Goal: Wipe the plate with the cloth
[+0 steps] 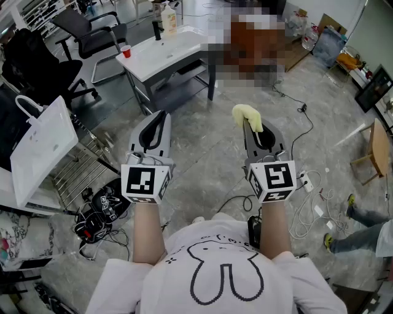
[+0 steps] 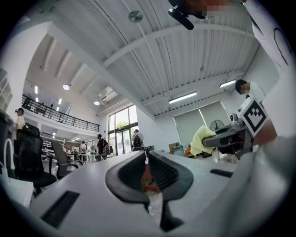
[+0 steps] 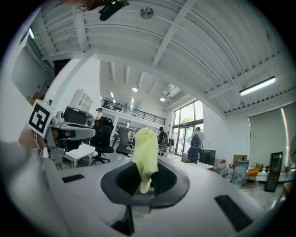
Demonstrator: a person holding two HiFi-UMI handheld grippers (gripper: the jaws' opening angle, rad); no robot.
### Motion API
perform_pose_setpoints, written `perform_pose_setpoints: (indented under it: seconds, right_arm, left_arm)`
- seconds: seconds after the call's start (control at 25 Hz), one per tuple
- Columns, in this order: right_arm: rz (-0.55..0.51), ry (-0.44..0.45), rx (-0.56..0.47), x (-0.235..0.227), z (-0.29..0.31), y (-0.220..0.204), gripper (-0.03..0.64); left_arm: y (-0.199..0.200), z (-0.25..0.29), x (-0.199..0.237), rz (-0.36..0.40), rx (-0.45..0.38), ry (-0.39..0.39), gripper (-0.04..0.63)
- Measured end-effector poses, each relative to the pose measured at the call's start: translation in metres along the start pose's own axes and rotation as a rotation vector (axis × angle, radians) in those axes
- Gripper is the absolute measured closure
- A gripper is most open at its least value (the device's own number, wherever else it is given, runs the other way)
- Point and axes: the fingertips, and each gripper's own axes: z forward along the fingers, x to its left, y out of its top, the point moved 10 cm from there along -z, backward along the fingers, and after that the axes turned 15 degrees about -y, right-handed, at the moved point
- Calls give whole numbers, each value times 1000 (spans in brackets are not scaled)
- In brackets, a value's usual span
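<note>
Nearest the head camera, a white shirt (image 1: 224,276) with a rabbit outline is seen, and two forearms are held out from it over a grey stone-patterned floor (image 1: 202,159). The left gripper (image 1: 162,115) is carried at the left with its jaws drawn together. The right gripper (image 1: 247,122) is carried at the right, and a pale yellow cloth (image 1: 248,116) is pinched at its tips, well above the floor. Cables (image 1: 307,205) are strewn on the floor at the right. Farther off, a white table (image 1: 166,49) is set with a red cup (image 1: 126,51) and a bottle (image 1: 168,18) on it, and black office chairs (image 1: 92,34) are placed beside it.

Along the left gripper view, the jaws are seen pressed shut with nothing between them. A white ribbed ceiling (image 2: 152,60) with beams and strip lights is shown above, and tall windows (image 2: 122,127) are set in the far wall. The cloth (image 2: 200,140) is seen at the right.

Along the right gripper view, the cloth (image 3: 145,152) is clamped between the jaws and stands up out of them, folded over. A railed gallery (image 3: 125,110) is seen beyond.
</note>
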Motion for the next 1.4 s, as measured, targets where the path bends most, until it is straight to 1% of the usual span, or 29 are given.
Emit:
perform_pose_setpoints:
  seconds: [0.08, 0.12, 0.2, 0.28, 0.48, 0.56, 0.76, 0.92, 1.0, 1.16, 1.28, 1.4]
  right_arm:
    - [7, -5, 2, 2, -1, 1, 569]
    - [9, -7, 3, 3, -1, 1, 569]
    - [8, -9, 5, 5, 0, 1, 569]
    - [2, -1, 2, 7, 4, 1, 569]
    - [-3, 13, 2, 7, 19, -5, 569]
    - [-3, 13, 7, 3, 31, -10, 569]
    - [26, 18, 20, -8, 74, -24, 569]
    - [38, 40, 11, -16, 123, -32, 569]
    - [36, 58, 3, -21, 152, -36, 569]
    - [38, 104, 13, -38, 212, -43, 569]
    - [29, 131, 13, -52, 259, -46, 569]
    - [34, 150, 10, -67, 302, -51, 569]
  left_arm:
    - [1, -2, 1, 5, 7, -11, 568]
    - [2, -3, 2, 6, 10, -16, 548]
    - [1, -4, 3, 2, 9, -21, 485]
    - [0, -3, 7, -9, 4, -16, 442]
    - [-14, 12, 18, -75, 26, -7, 316]
    - [-19, 23, 25, -93, 26, 6, 279]
    - [-31, 54, 47, -96, 39, 36, 250]
    - [-40, 87, 75, -116, 39, 59, 244]
    - [-46, 109, 90, -116, 42, 69, 244]
    - [-57, 159, 114, -94, 73, 108, 244]
    - [-63, 198, 134, -105, 78, 131, 244]
    - [-70, 236, 152, -125, 83, 137, 244]
